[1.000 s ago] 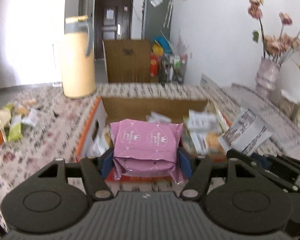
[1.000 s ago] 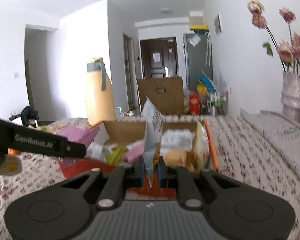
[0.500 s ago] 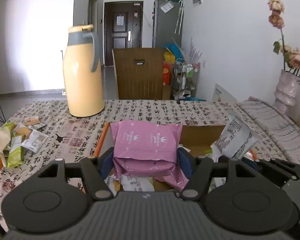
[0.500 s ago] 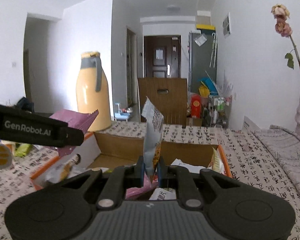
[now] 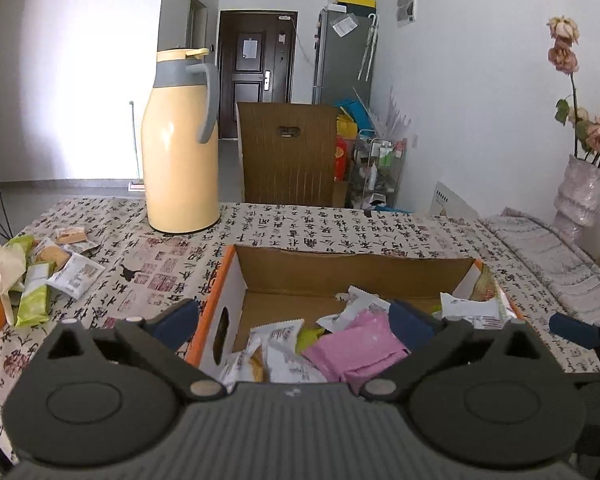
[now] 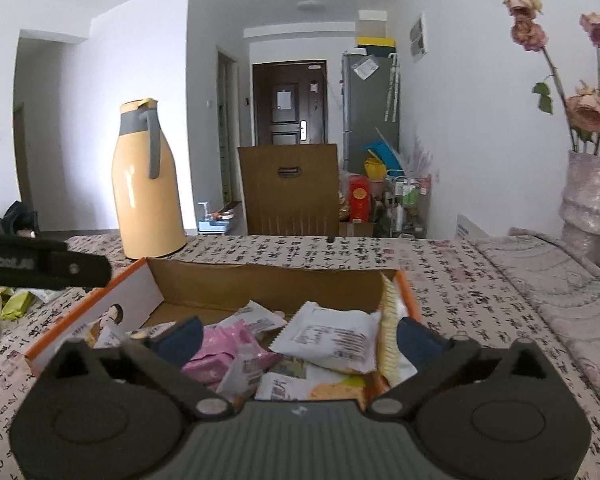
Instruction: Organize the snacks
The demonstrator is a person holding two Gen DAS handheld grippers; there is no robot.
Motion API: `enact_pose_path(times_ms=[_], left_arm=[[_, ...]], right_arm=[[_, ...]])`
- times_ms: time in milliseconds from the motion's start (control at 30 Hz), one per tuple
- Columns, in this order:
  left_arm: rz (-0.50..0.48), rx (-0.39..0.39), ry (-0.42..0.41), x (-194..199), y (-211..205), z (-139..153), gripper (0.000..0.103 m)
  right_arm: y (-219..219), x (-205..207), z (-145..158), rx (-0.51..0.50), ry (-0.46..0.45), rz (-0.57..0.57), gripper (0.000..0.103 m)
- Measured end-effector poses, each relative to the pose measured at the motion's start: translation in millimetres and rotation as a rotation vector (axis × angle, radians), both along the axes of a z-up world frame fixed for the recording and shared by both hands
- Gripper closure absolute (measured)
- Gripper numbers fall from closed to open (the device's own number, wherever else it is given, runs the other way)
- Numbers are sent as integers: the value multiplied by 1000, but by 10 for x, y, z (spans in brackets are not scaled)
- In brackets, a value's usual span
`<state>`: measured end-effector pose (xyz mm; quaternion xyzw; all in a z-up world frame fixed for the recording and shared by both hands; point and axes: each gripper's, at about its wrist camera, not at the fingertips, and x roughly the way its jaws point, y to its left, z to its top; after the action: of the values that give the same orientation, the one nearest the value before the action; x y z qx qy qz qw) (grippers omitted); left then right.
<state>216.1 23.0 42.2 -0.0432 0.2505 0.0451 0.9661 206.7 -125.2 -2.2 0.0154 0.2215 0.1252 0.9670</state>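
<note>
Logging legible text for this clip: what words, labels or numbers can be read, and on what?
"Robot.AI": on the left tongs' arm, its start cut off at the picture edge.
Tablecloth: printed calligraphy characters, too small to read.
Snack packets in the box: fine print, blurred, unreadable.
Papers on the door: unreadable.

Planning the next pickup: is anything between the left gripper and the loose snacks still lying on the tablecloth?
Nothing visible blocks them. The loose snacks lie left of the box, with bare tablecloth between them and the opening, empty left gripper.
</note>
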Motion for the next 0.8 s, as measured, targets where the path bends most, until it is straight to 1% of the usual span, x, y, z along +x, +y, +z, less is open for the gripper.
enact_pose_path(times_ms=[133, 333, 600, 800], left_arm=[[-6, -8, -17, -231, 27, 37, 0], [-40, -7, -36, -705, 45, 44, 0], [-78, -22, -28, -1372, 60, -121, 0], [-94, -30, 19, -1716, 75, -298, 0]], right_arm=[[-73, -176, 45, 13, 6, 4, 0], [-182, -632, 120, 12, -6, 12, 0], [-324, -1323, 99, 14, 3, 33, 0], [-402, -1674, -1, 11, 48, 32, 0]])
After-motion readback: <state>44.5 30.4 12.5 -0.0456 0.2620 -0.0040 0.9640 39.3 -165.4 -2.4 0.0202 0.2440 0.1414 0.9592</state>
